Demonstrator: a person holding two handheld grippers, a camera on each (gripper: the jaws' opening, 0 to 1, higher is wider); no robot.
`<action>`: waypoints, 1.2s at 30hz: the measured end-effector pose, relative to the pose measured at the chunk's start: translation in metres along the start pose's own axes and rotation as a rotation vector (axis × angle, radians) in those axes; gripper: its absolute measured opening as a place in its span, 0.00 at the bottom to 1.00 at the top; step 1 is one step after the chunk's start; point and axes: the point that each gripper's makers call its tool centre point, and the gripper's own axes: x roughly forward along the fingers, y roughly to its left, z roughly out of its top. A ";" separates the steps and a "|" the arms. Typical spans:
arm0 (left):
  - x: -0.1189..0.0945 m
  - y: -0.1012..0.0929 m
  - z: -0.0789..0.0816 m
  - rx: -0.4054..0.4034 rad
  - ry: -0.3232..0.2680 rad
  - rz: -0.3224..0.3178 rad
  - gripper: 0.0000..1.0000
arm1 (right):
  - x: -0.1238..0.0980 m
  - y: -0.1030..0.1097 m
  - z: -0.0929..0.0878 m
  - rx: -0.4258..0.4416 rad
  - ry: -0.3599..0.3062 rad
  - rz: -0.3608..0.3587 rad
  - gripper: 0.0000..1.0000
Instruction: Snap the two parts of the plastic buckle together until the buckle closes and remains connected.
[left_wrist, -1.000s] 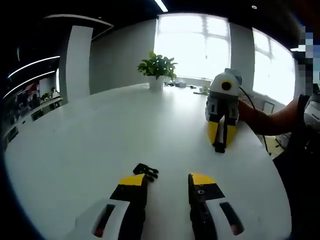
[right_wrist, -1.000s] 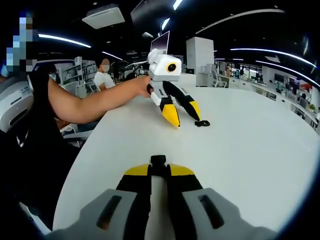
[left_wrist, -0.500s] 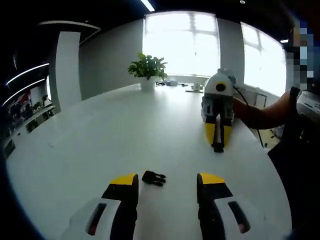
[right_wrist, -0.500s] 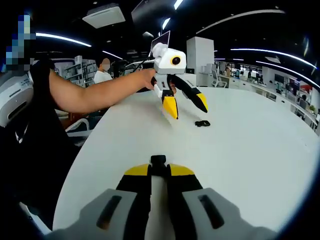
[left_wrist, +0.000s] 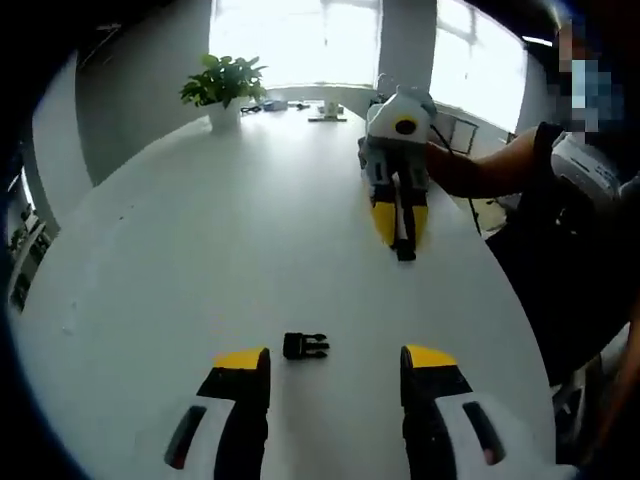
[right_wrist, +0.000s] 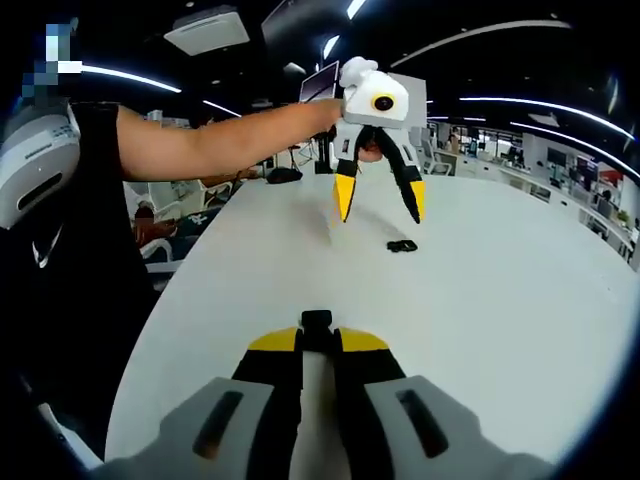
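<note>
Left claw (left_wrist: 335, 372) spread wide above a small black ridged plastic buckle piece (left_wrist: 305, 346) on the smooth white counter (left_wrist: 200, 230), right claw (right_wrist: 317, 338) pinching the other black piece (right_wrist: 316, 320).

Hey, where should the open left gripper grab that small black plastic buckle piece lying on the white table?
Probably across the solid body of the black buckle piece, coming straight down from above with the open left gripper. It lies flat on the white table, so only its two long edges offer grip; its pronged end looks too thin to squeeze.
</note>
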 end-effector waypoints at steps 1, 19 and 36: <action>0.002 0.000 -0.001 0.009 0.010 -0.005 0.53 | 0.000 0.000 0.000 0.003 -0.001 0.001 0.10; 0.018 -0.008 -0.003 -0.001 0.062 -0.089 0.47 | 0.000 0.000 0.000 -0.005 0.004 0.002 0.10; 0.013 0.022 0.008 0.424 0.284 0.103 0.46 | -0.001 0.000 -0.001 0.005 -0.003 0.004 0.10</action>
